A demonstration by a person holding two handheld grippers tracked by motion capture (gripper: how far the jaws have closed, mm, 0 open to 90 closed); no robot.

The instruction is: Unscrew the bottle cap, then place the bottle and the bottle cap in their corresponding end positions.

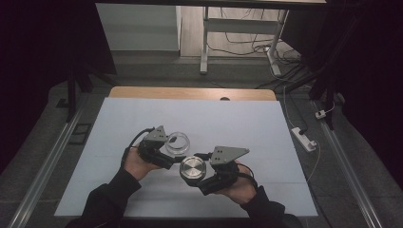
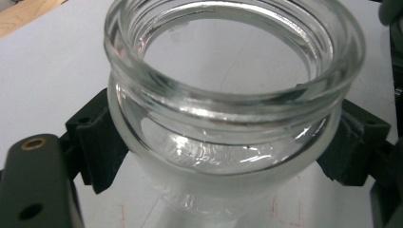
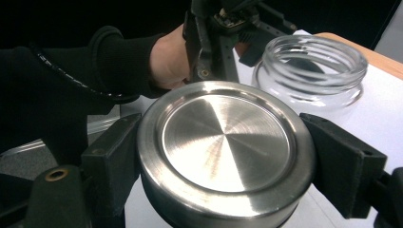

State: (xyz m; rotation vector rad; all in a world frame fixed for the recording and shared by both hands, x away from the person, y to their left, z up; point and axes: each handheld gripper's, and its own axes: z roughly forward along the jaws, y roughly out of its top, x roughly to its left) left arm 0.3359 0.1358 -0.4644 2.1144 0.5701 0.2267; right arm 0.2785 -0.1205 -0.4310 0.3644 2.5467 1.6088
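High view – jar: the clear round glass jar with a threaded neck (image 1: 177, 143) sits over the white-covered desk (image 1: 142, 114), near its middle, clamped in the left gripper (image 1: 166, 148).
High view – lid: the round brushed-steel lid (image 1: 193, 168) is just beside the jar, toward the person, carried face up in the right gripper (image 1: 199, 173).
High view – hands: both sleeved hands come in from the near edge, close together.

Left gripper view – jaws: closed on the jar, the ribbed black pads (image 2: 102, 142) pressing the bulging body just under the neck on either side.
Left gripper view – jar mouth: open and empty, tilted a little toward the camera.

Right gripper view – jaws: closed on the lid's rim, one pad (image 3: 114, 156) on each side, the lid's flat top level between them.
Right gripper view – jar: behind the lid and apart from it, with the left gripper on it.

Risk – slip: smooth curved glass gripped below its widest part could slide or twist out if the lid is pressed down hard.
Risk – cross-thread: a lid brought on tilted or off-centre would likely catch one side of the thread and jam.
Risk – knock: the two grippers are close – their bodies may bump before lid meets neck.
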